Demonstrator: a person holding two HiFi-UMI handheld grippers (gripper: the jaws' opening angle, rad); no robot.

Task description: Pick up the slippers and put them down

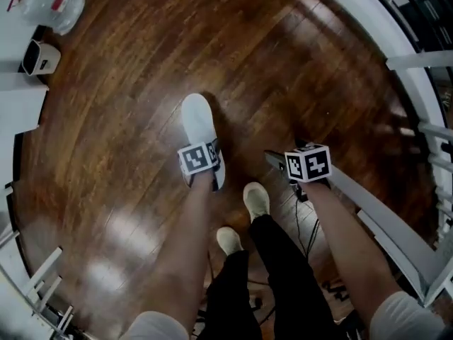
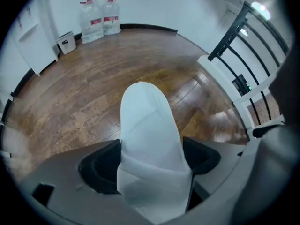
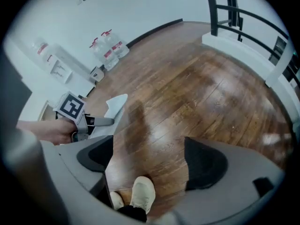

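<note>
A white slipper (image 1: 197, 124) points away from me, held above the dark wood floor (image 1: 134, 119) and casting a shadow on it. My left gripper (image 1: 202, 164) is shut on its heel end; in the left gripper view the slipper (image 2: 149, 139) fills the gap between both jaws. My right gripper (image 1: 278, 161) hovers to the right of it, open, with only bare floor between its jaws (image 3: 150, 156). In the right gripper view the slipper (image 3: 115, 106) and the left gripper (image 3: 83, 122) appear at the left. No second slipper is in view.
The person's two beige shoes (image 1: 255, 200) stand just below the grippers. Large water bottles (image 1: 48, 3) and a small white box (image 1: 39, 57) sit at the far left wall. A white ledge with a black railing (image 2: 241, 50) curves along the right side.
</note>
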